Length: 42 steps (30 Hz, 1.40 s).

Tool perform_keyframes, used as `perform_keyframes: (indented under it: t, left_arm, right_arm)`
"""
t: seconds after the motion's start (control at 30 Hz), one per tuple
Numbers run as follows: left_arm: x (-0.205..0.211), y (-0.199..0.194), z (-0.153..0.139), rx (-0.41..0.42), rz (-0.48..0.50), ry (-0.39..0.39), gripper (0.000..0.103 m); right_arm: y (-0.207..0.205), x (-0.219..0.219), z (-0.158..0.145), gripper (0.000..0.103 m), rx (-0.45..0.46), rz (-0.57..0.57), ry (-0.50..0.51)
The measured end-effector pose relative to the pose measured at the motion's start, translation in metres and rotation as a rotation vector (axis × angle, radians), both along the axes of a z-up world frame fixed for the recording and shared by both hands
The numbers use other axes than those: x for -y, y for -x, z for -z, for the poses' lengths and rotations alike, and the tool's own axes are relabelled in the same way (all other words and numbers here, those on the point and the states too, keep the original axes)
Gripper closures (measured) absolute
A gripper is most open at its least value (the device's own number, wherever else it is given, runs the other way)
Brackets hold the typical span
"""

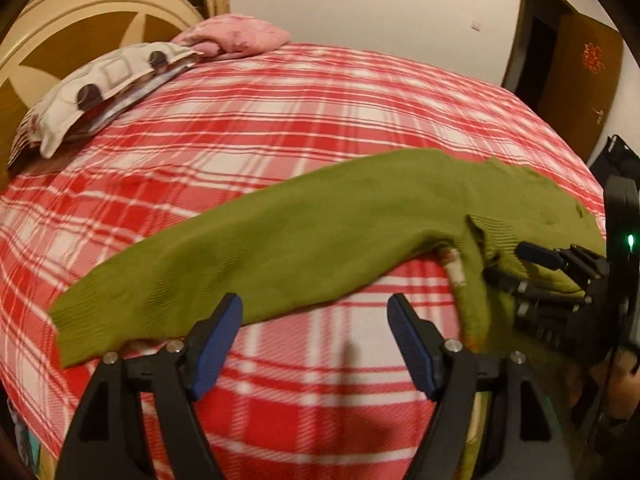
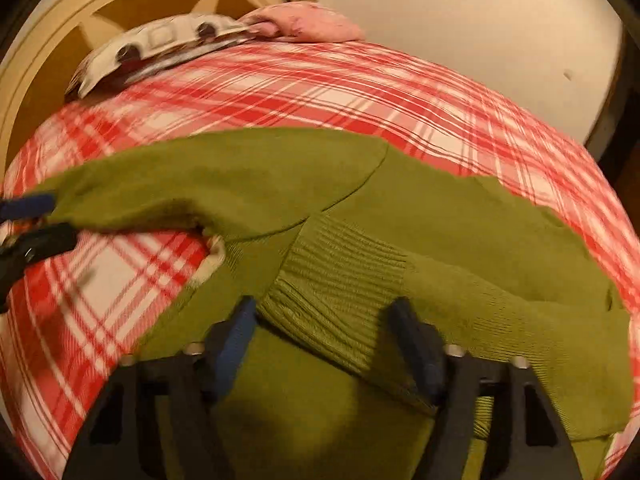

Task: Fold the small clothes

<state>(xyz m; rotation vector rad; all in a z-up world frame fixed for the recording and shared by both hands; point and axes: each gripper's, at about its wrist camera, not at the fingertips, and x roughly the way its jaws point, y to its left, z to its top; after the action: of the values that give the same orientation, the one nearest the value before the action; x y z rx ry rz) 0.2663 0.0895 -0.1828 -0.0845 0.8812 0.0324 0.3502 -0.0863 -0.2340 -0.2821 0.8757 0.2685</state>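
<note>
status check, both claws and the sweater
Left claw open, empty, by the sleeve. Right claw open over ribbed cuff. Green sweater spread, unfolded. Nothing blocking.

My olive-green knit sweater [image 1: 304,236] lies on the bed, one sleeve [image 2: 208,184] stretched flat leftward, the other's ribbed cuff [image 2: 336,280] folded across its body.

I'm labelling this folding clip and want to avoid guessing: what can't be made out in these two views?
- Green sweater: its lower body runs under the right gripper and off the bottom edge of the right wrist view.
- Its far sleeve is cut off by the right gripper in the left wrist view.
- Patterned pillow: motion blur smears its print.
- Left gripper: only its fingertips show at the right wrist view's left edge.
</note>
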Motion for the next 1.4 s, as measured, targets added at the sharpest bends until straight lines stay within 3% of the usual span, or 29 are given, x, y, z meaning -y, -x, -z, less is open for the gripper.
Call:
perform_keyframes:
  t: [0.07, 0.17, 0.5, 0.53, 0.6, 0.63, 0.67, 0.7, 0.83, 0.9, 0.97, 1.07, 1.17, 1.4]
  left_arm:
    - [-0.009, 0.002, 0.000, 0.001, -0.012, 0.007, 0.026]
    - [-0.020, 0.004, 0.001, 0.000, -0.030, 0.019, 0.026]
    - [-0.044, 0.009, 0.000, 0.008, -0.085, 0.010, 0.026]
    - [-0.044, 0.010, -0.001, 0.009, -0.084, 0.005, 0.026]
    - [-0.043, 0.012, -0.004, 0.022, -0.080, -0.004, 0.021]
    - [-0.042, 0.014, -0.006, 0.035, -0.081, -0.018, 0.013]
    - [-0.042, 0.015, -0.007, 0.046, -0.085, -0.033, 0.010]
    - [-0.041, 0.017, -0.008, 0.061, -0.091, -0.059, 0.005]
    - [-0.042, 0.017, -0.004, 0.055, -0.093, -0.103, 0.005]
    - [-0.046, 0.017, 0.000, 0.046, -0.104, -0.115, 0.005]
    - [-0.053, 0.017, 0.005, 0.026, -0.124, -0.134, 0.005]
    - [-0.066, 0.020, 0.011, -0.001, -0.154, -0.144, 0.005]
    - [-0.080, 0.025, 0.015, -0.015, -0.180, -0.154, 0.005]
    - [-0.105, 0.034, 0.020, -0.025, -0.218, -0.160, 0.005]
  right_arm:
    - [0.000, -0.002, -0.003, 0.086, 0.008, 0.013, 0.011]
    - [0.001, -0.008, -0.006, 0.093, 0.007, 0.004, 0.017]
    - [0.007, -0.025, 0.001, 0.092, 0.012, -0.029, 0.043]
    - [0.009, -0.025, -0.001, 0.090, 0.018, -0.035, 0.051]
    - [0.015, -0.020, -0.008, 0.064, 0.024, -0.039, 0.042]
    - [0.017, -0.017, -0.011, 0.031, 0.030, -0.040, 0.032]
    - [0.019, -0.013, -0.014, 0.022, 0.042, -0.036, 0.017]
    - [0.020, -0.008, -0.017, 0.022, 0.054, -0.026, 0.003]
    - [0.017, 0.009, -0.017, 0.022, 0.079, 0.039, 0.008]
    - [0.010, 0.015, -0.008, 0.022, 0.019, 0.052, -0.022]
    - [0.008, 0.012, 0.003, 0.022, -0.037, 0.033, -0.038]
    - [0.019, 0.004, 0.000, 0.022, -0.001, 0.014, -0.022]
    - [0.028, -0.002, -0.005, 0.022, -0.012, -0.022, -0.055]
    - [0.049, -0.017, -0.001, 0.022, -0.015, -0.061, -0.014]
